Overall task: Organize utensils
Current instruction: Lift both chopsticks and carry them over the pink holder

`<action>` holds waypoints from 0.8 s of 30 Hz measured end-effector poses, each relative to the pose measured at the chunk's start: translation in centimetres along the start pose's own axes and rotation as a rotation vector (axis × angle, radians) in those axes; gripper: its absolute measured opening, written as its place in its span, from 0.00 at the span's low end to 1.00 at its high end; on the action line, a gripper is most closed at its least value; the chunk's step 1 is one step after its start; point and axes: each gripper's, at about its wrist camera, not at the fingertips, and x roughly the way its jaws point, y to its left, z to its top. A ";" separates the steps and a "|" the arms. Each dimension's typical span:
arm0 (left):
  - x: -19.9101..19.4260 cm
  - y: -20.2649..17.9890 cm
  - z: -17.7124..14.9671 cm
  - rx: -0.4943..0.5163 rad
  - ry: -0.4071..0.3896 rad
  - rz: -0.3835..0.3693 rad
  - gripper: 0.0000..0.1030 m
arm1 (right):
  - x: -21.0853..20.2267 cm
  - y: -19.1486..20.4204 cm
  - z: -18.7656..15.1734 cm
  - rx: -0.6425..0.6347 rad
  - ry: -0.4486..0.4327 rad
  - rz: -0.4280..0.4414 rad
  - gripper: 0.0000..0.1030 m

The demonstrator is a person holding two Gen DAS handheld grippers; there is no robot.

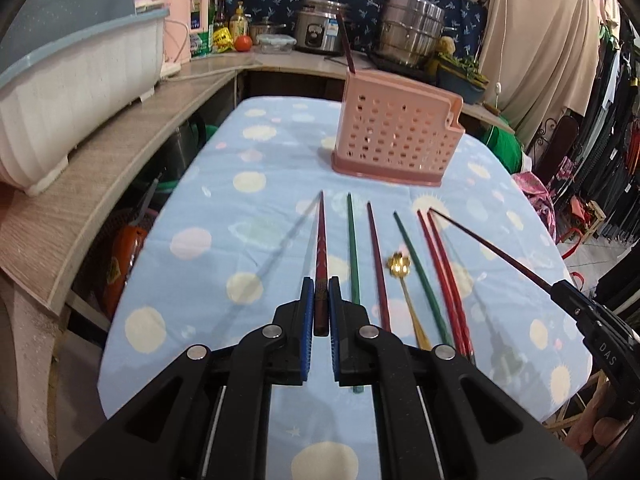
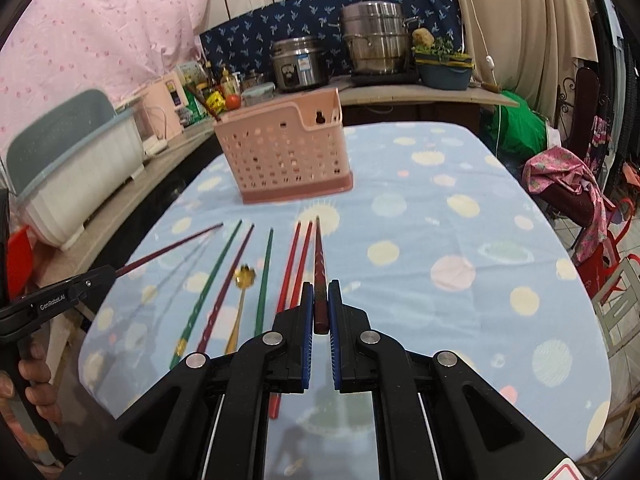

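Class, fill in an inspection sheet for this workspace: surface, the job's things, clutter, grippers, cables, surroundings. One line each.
Surface: table under a blue spotted cloth, smooth.
Job's things: pink holder standing upright with one dark chopstick in it; green, maroon and red chopsticks and a gold spoon lying side by side on the cloth.
Clutter: nothing seen on the cloth besides these.
Grippers: left gripper shut on a dark red chopstick; right gripper shut on another dark chopstick.
Cables: white cord hanging by the curtain.
Surroundings: counter with rice cooker, steel pot, bottles, dish rack; clothes at right.
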 end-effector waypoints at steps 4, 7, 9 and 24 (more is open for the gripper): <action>-0.7 0.4 2.2 -0.018 -0.019 -0.011 0.07 | -0.6 -0.4 2.5 0.013 -0.047 0.019 0.07; -1.1 0.4 4.0 -0.015 -0.046 -0.004 0.07 | -1.1 -0.5 4.3 0.007 -0.086 0.024 0.07; -1.3 0.3 5.1 -0.013 -0.060 -0.003 0.07 | -1.2 -0.5 5.4 0.003 -0.109 0.027 0.07; -1.1 -0.9 11.7 0.026 -0.132 0.003 0.07 | -0.8 -0.2 12.5 -0.022 -0.210 0.041 0.07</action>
